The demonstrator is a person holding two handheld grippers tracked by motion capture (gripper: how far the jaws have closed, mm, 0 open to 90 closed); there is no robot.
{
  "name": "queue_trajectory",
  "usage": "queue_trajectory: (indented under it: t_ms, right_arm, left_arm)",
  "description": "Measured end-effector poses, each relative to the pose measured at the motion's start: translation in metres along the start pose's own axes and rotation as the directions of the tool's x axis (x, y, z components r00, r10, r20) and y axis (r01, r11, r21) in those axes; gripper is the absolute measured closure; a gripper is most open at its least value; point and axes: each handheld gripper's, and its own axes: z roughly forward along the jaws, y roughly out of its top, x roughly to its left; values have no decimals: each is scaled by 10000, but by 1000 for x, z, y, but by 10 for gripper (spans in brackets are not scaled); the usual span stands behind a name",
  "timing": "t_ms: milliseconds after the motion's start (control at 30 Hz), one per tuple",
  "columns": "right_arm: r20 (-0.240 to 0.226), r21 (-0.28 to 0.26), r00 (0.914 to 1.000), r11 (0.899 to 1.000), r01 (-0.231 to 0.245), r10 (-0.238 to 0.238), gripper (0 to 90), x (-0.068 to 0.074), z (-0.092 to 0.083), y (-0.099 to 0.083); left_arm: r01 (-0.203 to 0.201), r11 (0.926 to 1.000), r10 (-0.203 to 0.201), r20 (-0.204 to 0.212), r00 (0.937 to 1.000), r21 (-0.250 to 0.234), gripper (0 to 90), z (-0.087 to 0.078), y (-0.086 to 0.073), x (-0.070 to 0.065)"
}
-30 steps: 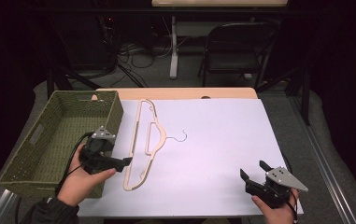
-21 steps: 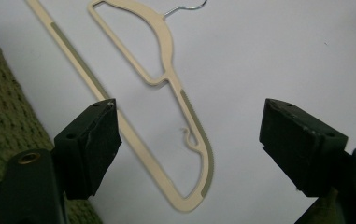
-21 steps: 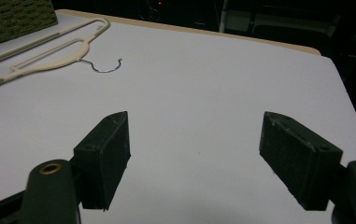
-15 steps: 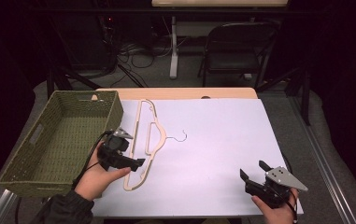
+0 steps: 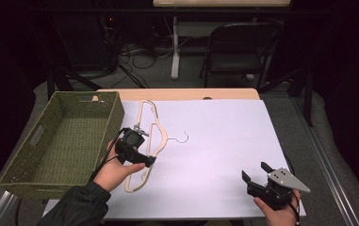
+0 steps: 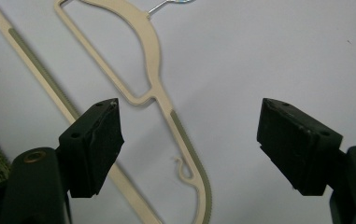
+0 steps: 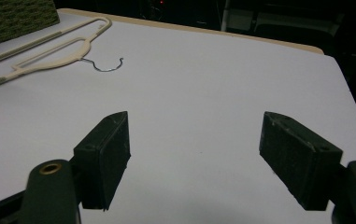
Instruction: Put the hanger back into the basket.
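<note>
A cream plastic hanger with a thin wire hook lies flat on the white sheet, left of centre. My left gripper hovers just above the hanger's lower arm, open. In the left gripper view the hanger runs up between the two wide-apart pads of the left gripper, and neither pad touches it. My right gripper rests near the front right corner, open and holding nothing. In the right gripper view, the right gripper faces bare sheet, with the hanger far off at upper left.
A green woven basket with nothing inside stands along the table's left side, close to the hanger. The wooden table edge shows past the sheet. A dark chair and floor cables lie beyond the table.
My left hand has moved right, away from the basket's edge, and a little lower, so its gripper now sits over the hanger. The right hand has stayed put.
</note>
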Motion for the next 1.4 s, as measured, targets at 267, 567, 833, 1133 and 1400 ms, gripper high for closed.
queue_trajectory:
  t_ms: [267, 567, 833, 1133, 1400]
  right_arm:
    - [-13, 25, 10000, 10000, -1, 1, 245, 0, 0, 0]
    - [-39, 39, 10000, 10000, -1, 1, 246, 0, 1, 0]
    - [-76, 7, 10000, 10000, -17, 17, 246, 0, 2, 0]
    - [-146, 42, 9999, 10000, 10, -10, 246, 0, 3, 0]
    - [-190, 66, 9998, 10000, -14, 16, 246, 1, 4, 0]
  left_arm:
    - [273, 9996, -272, -78, 9996, 122, 226, 10, 13, 8]
    - [286, 9992, -285, -34, 9996, 261, 234, 23, 28, 11]
    - [377, 9987, -377, 2, 9993, 349, 242, 34, 40, 15]
    - [401, 9975, -398, -72, 9992, 575, 261, 41, 48, 21]
    - [628, 9906, -609, -187, 9980, 1218, 270, 49, 52, 29]
